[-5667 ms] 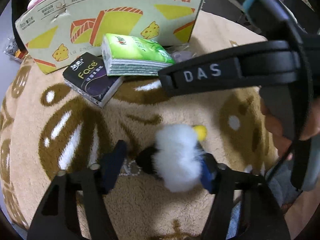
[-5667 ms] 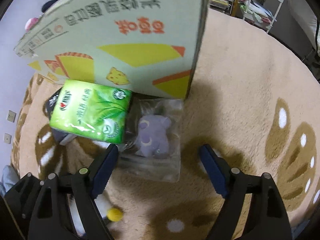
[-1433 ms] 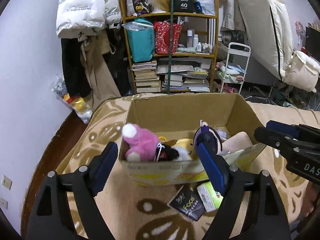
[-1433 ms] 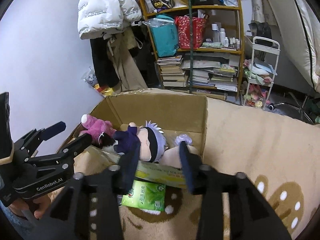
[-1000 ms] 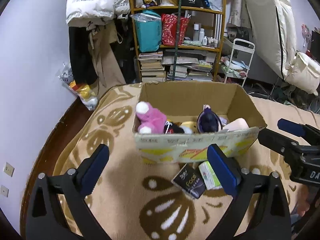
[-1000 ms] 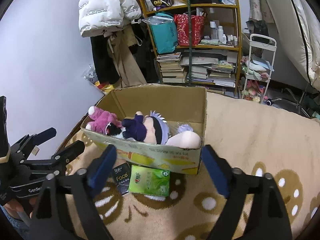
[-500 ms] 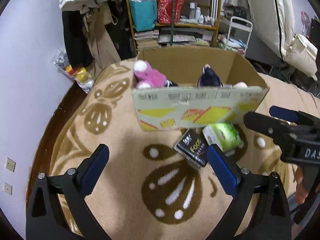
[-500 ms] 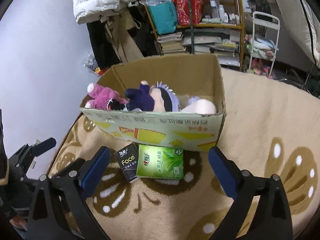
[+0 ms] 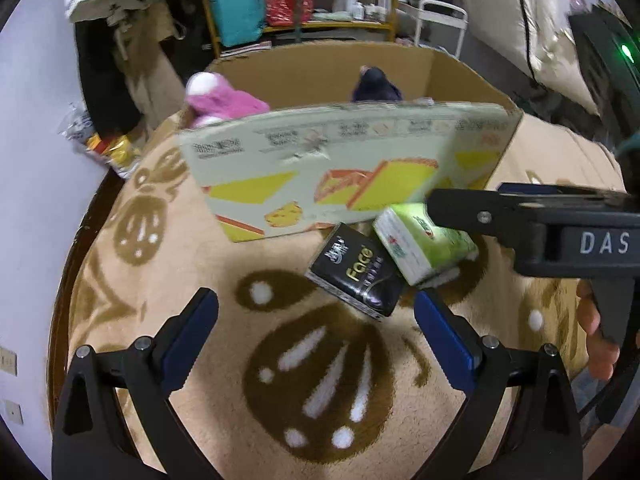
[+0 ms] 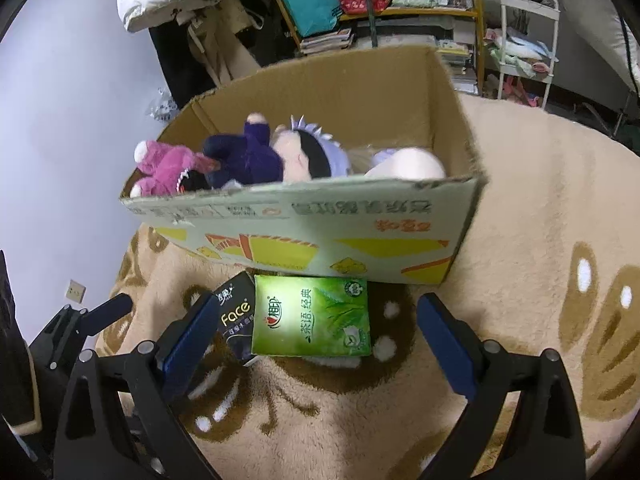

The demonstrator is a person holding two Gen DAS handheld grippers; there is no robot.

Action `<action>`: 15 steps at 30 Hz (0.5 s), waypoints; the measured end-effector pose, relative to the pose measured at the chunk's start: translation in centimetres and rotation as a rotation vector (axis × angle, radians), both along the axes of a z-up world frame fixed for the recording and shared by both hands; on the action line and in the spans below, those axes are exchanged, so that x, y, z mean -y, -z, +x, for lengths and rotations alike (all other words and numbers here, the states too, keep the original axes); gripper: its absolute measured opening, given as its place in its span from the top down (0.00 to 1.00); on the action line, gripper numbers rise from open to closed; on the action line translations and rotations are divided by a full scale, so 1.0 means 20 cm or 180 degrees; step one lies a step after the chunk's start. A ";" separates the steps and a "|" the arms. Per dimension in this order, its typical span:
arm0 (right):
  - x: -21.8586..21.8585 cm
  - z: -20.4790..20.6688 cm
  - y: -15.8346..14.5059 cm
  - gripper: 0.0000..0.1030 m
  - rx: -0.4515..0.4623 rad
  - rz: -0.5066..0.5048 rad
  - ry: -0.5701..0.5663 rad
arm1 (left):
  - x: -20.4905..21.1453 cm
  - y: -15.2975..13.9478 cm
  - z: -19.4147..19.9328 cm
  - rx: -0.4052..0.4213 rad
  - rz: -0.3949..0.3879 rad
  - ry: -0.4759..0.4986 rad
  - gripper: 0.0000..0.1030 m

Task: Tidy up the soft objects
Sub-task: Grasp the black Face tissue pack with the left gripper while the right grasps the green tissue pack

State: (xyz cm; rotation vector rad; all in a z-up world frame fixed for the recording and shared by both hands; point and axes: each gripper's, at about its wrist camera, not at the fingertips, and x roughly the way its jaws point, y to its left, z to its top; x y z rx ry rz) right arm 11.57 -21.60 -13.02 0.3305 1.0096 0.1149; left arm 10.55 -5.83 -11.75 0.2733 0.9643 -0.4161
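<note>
Cardboard box (image 10: pixel 360 236) now holds the plush toys (image 10: pixel 256 160); both tongs (image 9: pixel 316 336) (image 10: pixel 312 332), wide open and empty, have dropped toward the rug (image 10: pixel 540 240). Green tissue pack (image 10: pixel 312 316) and black tissue pack (image 9: pixel 356 276) look next.

Cluttered home: bookshelf (image 10: pixel 400 16), rug (image 10: pixel 540 240)

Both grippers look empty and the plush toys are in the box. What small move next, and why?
Probably lower the right gripper onto the green tissue pack. It is open and already straddles that pack, which lies on the rug against the cardboard box, beside the black Face tissue pack.
</note>
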 end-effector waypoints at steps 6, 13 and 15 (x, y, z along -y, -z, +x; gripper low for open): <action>-0.04 0.05 0.10 0.00 -0.0157 -0.0124 -0.0080 | 0.04 0.07 0.04 -0.0013 0.0021 0.0148 0.06; 0.00 0.11 0.23 0.00 -0.0426 -0.0023 0.0001 | 0.05 0.17 0.12 -0.0140 -0.0016 0.0228 0.06; 0.00 0.11 0.24 0.00 -0.0449 -0.0022 -0.0002 | 0.07 0.20 0.13 -0.0138 0.0030 0.0287 0.06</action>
